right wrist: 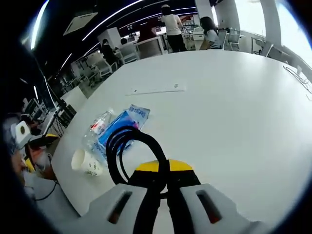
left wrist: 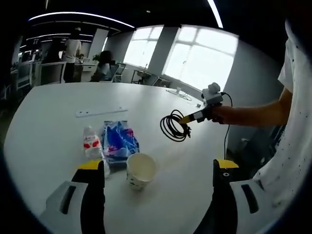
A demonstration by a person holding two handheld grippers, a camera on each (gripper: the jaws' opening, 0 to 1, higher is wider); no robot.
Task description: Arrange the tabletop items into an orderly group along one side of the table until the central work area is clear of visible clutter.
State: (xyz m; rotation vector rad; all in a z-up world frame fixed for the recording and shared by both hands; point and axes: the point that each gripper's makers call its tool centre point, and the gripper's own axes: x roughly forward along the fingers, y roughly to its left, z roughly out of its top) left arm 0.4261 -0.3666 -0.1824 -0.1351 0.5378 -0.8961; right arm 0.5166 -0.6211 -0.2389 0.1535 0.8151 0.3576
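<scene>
On the white table (left wrist: 48,126) lie a small water bottle (left wrist: 91,146) with a red label, a blue packet (left wrist: 119,139) and an upright paper cup (left wrist: 140,169), close together. My left gripper (left wrist: 158,168) is open, low over the near table edge, with the cup between its jaws' lines. To the right, my right gripper (left wrist: 189,119) holds a coiled black cable (left wrist: 173,126) above the table. In the right gripper view the right gripper (right wrist: 163,170) is shut on the cable (right wrist: 122,144), with the packet (right wrist: 124,122), bottle (right wrist: 97,126) and cup (right wrist: 87,163) beyond it.
A thin white strip (left wrist: 101,112) lies further out on the table, also seen as the strip (right wrist: 156,90). A thin wire (left wrist: 180,95) lies at the far edge. People and desks stand behind the table. Wide bare tabletop (right wrist: 234,97) lies to the right.
</scene>
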